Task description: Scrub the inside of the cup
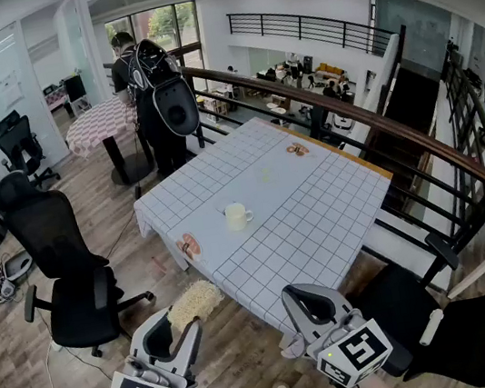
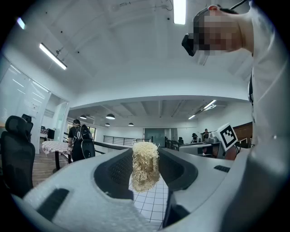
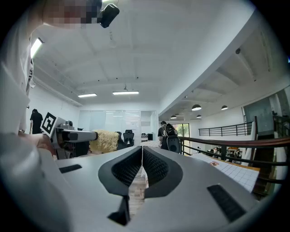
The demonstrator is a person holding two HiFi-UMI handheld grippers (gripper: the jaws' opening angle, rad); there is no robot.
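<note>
A cream cup (image 1: pixel 238 216) with a handle stands upright near the middle of the table with the white checked cloth (image 1: pixel 319 212). Both grippers hang low in the head view, short of the table's near corner and well away from the cup. My left gripper (image 1: pixel 183 323) is shut on a pale yellow fibrous scrubber (image 1: pixel 193 303), which sticks out past the jaw tips. In the left gripper view the scrubber (image 2: pixel 145 166) stands pinched between the black pads. My right gripper (image 1: pixel 299 299) is shut with nothing in it; its pads (image 3: pixel 154 165) meet along a thin line.
A small pinkish object (image 1: pixel 188 244) lies at the table's left edge and another (image 1: pixel 297 148) at the far edge. Black office chairs (image 1: pixel 63 265) stand to the left, another chair (image 1: pixel 458 327) to the right. A person with a backpack (image 1: pixel 158 101) stands beyond the table by a wooden railing (image 1: pixel 349 115).
</note>
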